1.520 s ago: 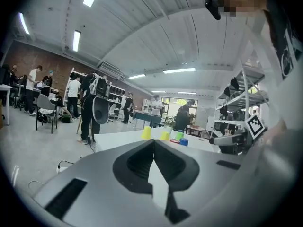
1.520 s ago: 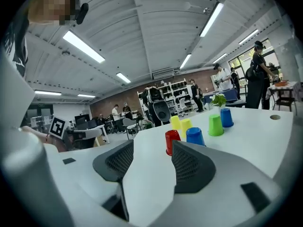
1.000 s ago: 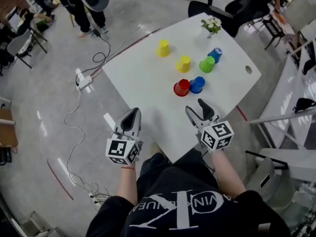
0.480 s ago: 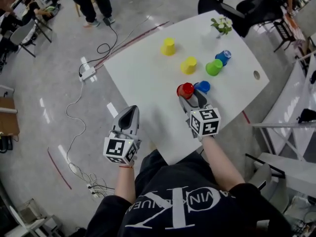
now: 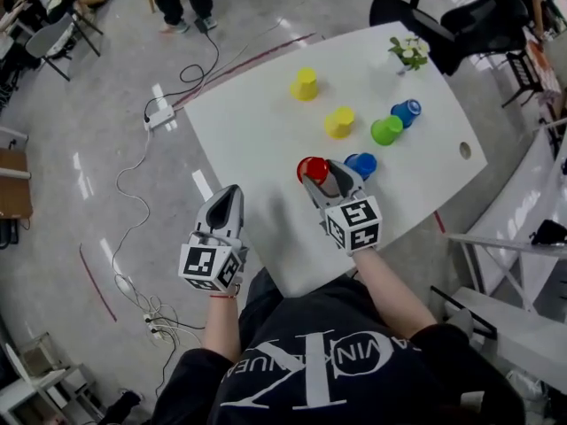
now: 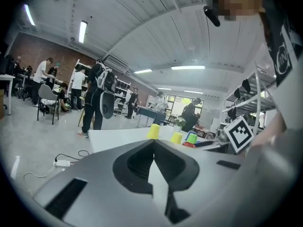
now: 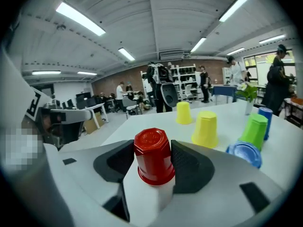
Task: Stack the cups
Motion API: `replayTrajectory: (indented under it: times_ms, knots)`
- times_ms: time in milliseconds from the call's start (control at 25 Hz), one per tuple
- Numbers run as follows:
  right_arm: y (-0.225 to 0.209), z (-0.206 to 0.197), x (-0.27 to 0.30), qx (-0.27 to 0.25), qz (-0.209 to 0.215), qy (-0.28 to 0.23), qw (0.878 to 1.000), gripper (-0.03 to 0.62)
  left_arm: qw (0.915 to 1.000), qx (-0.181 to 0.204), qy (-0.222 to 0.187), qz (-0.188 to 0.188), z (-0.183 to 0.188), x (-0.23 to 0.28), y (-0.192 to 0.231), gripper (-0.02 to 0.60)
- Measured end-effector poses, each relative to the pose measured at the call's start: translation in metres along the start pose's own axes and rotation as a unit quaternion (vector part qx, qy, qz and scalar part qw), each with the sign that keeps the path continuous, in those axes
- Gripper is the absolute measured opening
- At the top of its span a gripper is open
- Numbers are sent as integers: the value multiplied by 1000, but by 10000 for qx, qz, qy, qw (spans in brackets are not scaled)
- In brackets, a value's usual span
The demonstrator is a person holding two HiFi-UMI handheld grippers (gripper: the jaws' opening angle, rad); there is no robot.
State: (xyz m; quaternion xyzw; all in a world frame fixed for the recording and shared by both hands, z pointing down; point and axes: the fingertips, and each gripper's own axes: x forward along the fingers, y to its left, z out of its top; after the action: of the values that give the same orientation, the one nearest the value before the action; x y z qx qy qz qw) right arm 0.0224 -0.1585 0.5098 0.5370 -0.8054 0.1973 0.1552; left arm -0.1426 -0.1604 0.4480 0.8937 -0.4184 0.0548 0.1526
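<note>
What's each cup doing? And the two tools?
red cup, upside down between the right tool's jaws
right tool, jaws closing on the red cup
left tool, shut, empty
far yellow cup, upside down
near yellow cup, upside down
green cup, upside down
near blue cup, unstacked
far blue cup, unstacked

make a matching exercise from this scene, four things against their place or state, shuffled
1 red plastic cup
2 green plastic cup
3 small plant with white flowers
4 left gripper

a at the white table's far corner
b between the right gripper's jaws
c jaws together, empty
d upside down beside a blue plastic cup

Pairs: 1-b, 2-d, 3-a, 4-c. The right gripper's jaws are closing on the red cup.
</note>
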Motion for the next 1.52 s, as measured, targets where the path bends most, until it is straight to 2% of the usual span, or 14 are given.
replayTrajectory:
  times_ms: [120,240,520,600,720,920,1160,1360,1520]
  knots:
    - [36,4,13,-436,731,54,9964,249,9999,-7,-28,153,1,-2,2,5]
    - [61,2,24,-758,1144,135,9905,249,9994,-20,-38,334,2,-9,3,5]
    - [69,-7,33,-758,1422,289,9865,264,9976,-127,53,678,-10,-28,6,5]
    - [70,-5,29,-707,1540,242,9852,337,9971,-173,80,732,-13,-31,7,5]
    - [66,0,15,-759,1588,161,9843,364,9969,-213,103,752,-15,-29,8,5]
    - [39,7,-12,-850,1227,13,9888,364,9980,-196,95,599,-12,-11,2,5]
    - [-25,20,-43,-971,140,-148,9951,362,9994,-98,175,298,-9,13,-10,5]
    - [-82,11,-61,-539,-670,-124,9962,357,9996,-39,250,91,-9,29,-20,5]
    - [-104,-7,-59,-233,-817,95,9963,351,9995,-38,309,1,-10,36,-24,5]
